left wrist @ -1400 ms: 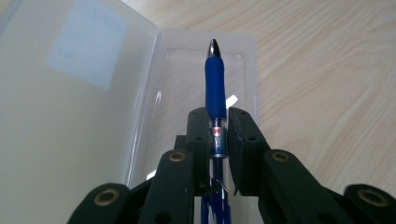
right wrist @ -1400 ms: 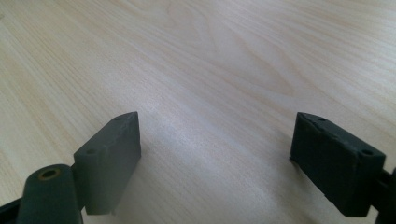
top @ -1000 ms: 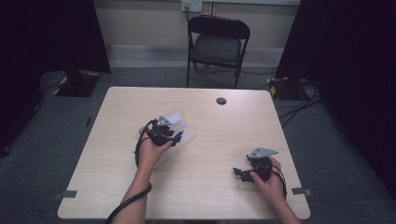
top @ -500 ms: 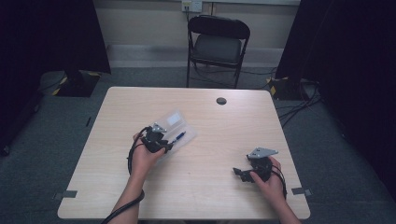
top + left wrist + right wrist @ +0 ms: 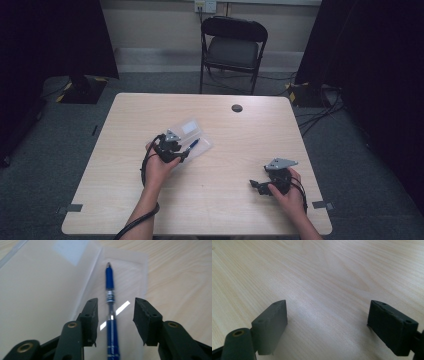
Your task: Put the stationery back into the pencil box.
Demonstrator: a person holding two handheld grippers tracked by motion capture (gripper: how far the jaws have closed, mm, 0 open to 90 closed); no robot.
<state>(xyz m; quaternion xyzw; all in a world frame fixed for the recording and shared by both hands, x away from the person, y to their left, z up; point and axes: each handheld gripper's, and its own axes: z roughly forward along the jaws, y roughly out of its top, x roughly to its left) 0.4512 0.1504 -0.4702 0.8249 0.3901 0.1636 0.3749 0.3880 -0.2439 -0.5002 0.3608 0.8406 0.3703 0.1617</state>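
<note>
**Pen between open jaws, grip not yet made**

Pale wood grain ran across the table, which stood on grey carpet with a black folding chair beyond its far edge at 12 o'clock. A small dark disc lay near that edge.

Left of the table's middle lay a clear plastic sleeve, and on its flap a blue pen, tip pointing away from the person. The left gripper sat low over it, jaws parted, one on each side of the barrel; the pen ran up between them, nearer the left-hand jaw, and neither pad clearly touched it. In the high view this gripper sat at the sleeve's 7 o'clock corner.

The right gripper rested toward 4 o'clock on the table, well apart from the pen, jaws spread wide over bare wood.

The step in hand looked like the approach to picking up the pen. The next move would call for centring the jaws on the barrel, then closing gently, since a round pen on slick plastic could roll or skid aside.
</note>
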